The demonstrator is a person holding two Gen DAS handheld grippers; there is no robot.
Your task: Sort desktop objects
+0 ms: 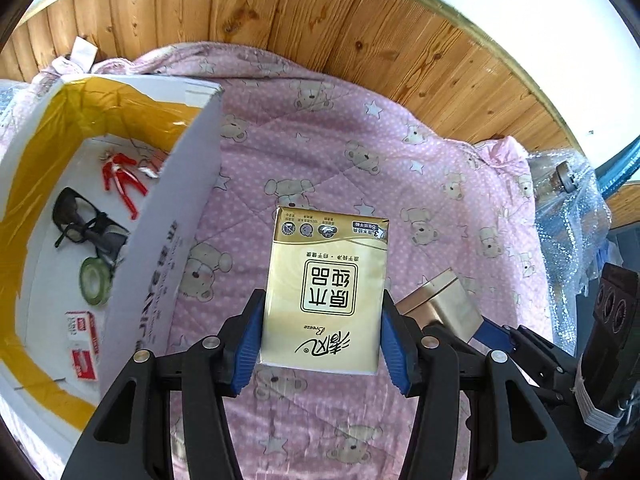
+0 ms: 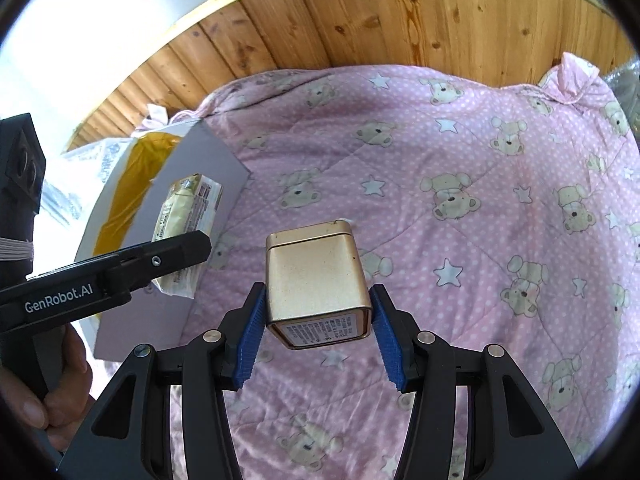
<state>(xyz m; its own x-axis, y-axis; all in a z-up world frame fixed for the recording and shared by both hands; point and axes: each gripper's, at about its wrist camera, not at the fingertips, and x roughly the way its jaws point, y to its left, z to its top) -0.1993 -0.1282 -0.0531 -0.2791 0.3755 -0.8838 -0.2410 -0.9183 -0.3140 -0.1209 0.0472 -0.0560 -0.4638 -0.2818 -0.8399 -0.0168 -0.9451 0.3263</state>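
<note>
My left gripper (image 1: pixel 320 340) is shut on a gold tissue pack (image 1: pixel 326 288), held above the pink quilt just right of the white cardboard box (image 1: pixel 176 208). In the right wrist view the same tissue pack (image 2: pixel 188 216) shows side-on beside the box (image 2: pixel 208 168), with the left gripper's finger (image 2: pixel 176 252) across it. My right gripper (image 2: pixel 318 340) is shut on a gold square tin (image 2: pixel 316 276), lifted over the quilt; the tin (image 1: pixel 444 304) also shows at lower right in the left wrist view.
Inside the box lie red scissors (image 1: pixel 120 180), black glasses (image 1: pixel 80 216), a green tape roll (image 1: pixel 94 284) and a red-white small carton (image 1: pixel 82 344). The pink bear-print quilt (image 2: pixel 480 160) covers the surface. Bubble wrap (image 1: pixel 568 200) sits at right, wood panelling behind. A person's hand (image 2: pixel 60 392) holds the left gripper.
</note>
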